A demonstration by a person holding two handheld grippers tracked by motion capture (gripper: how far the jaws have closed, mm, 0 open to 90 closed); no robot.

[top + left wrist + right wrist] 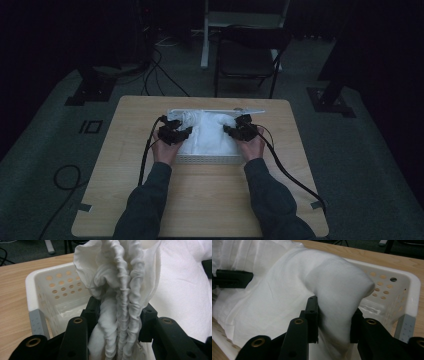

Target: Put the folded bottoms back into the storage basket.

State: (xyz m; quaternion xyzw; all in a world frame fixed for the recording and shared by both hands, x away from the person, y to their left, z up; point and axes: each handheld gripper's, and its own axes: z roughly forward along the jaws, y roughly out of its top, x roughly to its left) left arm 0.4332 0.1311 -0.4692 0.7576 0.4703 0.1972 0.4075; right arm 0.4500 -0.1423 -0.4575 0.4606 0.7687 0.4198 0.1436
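both your grippers are clamped on the white cloth [210, 134], which lies heaped in the white perforated basket [207, 160] on the worktop [200, 200]. your left gripper [120, 315] pinches a bunched, gathered fold at the basket's left end; your right gripper [334, 315] grips a smooth hump of cloth at the basket's right end.

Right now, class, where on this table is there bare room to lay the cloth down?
Bare wood lies on the table between the forearms, and along both sides of the basket. The basket is crowded with white cloth and both grippers.
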